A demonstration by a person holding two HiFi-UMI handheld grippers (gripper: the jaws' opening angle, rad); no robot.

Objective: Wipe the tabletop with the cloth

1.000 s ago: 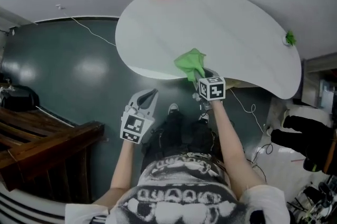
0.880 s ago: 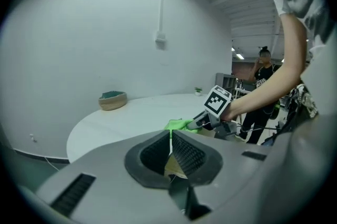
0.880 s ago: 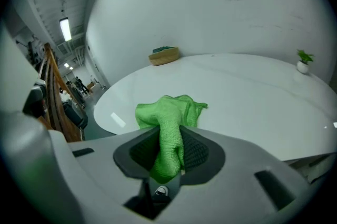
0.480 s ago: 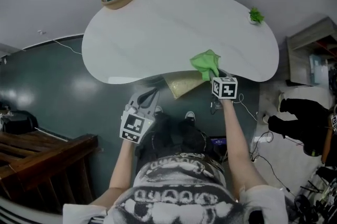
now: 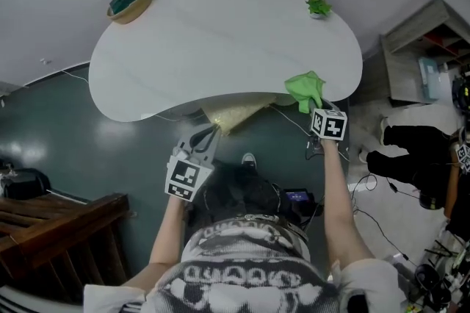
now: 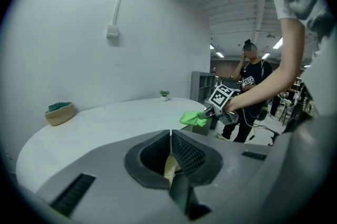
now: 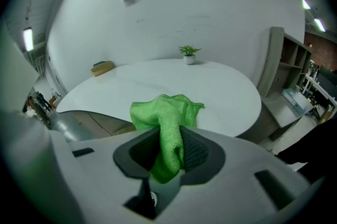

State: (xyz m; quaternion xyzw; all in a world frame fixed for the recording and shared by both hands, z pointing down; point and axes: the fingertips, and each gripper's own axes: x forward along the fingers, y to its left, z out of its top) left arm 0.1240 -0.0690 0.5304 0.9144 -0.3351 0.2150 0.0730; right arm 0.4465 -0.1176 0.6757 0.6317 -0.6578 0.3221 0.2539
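Note:
The green cloth point(image 5: 305, 89) lies bunched on the near right edge of the white curved tabletop point(image 5: 220, 32). My right gripper point(image 5: 313, 108) is shut on it, and the cloth point(image 7: 166, 123) fills the gap between the jaws, spilling forward onto the tabletop point(image 7: 221, 86). My left gripper point(image 5: 208, 135) hangs below the table's near edge, over the dark floor, shut with nothing held. In the left gripper view its jaws point(image 6: 170, 134) meet, and the cloth point(image 6: 192, 119) and right gripper point(image 6: 211, 112) show beyond at the table's right end.
A woven basket point(image 5: 129, 1) with something teal inside sits at the far left of the table. A small potted plant point(image 5: 318, 6) stands at the far right. A grey shelf unit point(image 5: 422, 54) and a person in black point(image 5: 411, 157) are to the right. The tan table base point(image 5: 231, 115) shows under the near edge.
My right gripper has carried the cloth rightward along the table's near edge to its right end. The left gripper has stayed in place, shut.

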